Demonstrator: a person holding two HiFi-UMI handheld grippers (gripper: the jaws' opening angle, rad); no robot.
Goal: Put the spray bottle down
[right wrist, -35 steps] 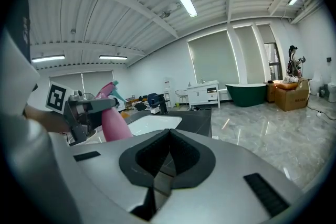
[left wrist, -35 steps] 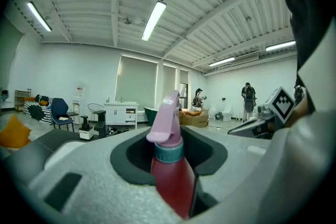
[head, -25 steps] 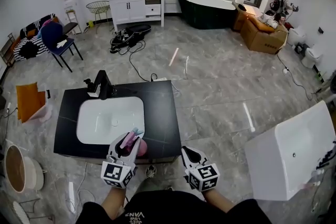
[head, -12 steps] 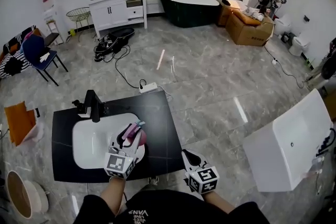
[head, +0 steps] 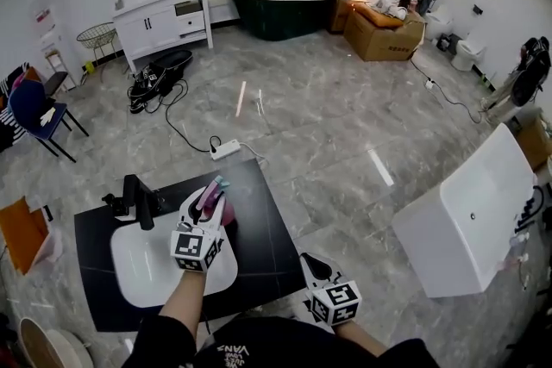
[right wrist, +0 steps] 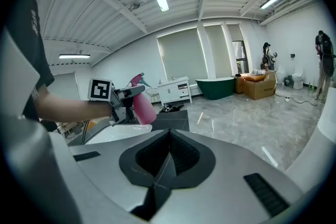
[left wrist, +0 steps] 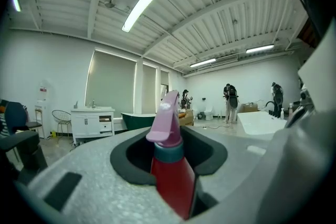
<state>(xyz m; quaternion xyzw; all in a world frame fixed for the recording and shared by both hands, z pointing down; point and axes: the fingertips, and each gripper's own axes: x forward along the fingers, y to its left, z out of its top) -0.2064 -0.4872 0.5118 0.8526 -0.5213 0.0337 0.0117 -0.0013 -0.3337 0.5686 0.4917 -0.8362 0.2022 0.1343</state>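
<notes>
A pink spray bottle [head: 221,208] with a mauve trigger head stands upright between the jaws of my left gripper [head: 210,204], which is shut on its body. In the left gripper view the bottle [left wrist: 171,170] fills the gap between the pads. The bottle hangs over the far right rim of the white basin [head: 152,267], by the black counter [head: 263,228]. My right gripper [head: 313,265] is low at the counter's near right corner, shut and empty; its pads meet in the right gripper view [right wrist: 167,140], which also shows the bottle [right wrist: 142,106] to its left.
A black faucet [head: 138,201] stands at the basin's far left. A large white tub [head: 470,220] sits to the right. A power strip [head: 226,149] with cable lies on the floor beyond the counter. A white vanity [head: 164,11] and a dark bathtub [head: 278,6] stand far back.
My left gripper has carried the bottle from the basin's near edge across to its far right rim. The right gripper has stayed low near the counter's corner.
</notes>
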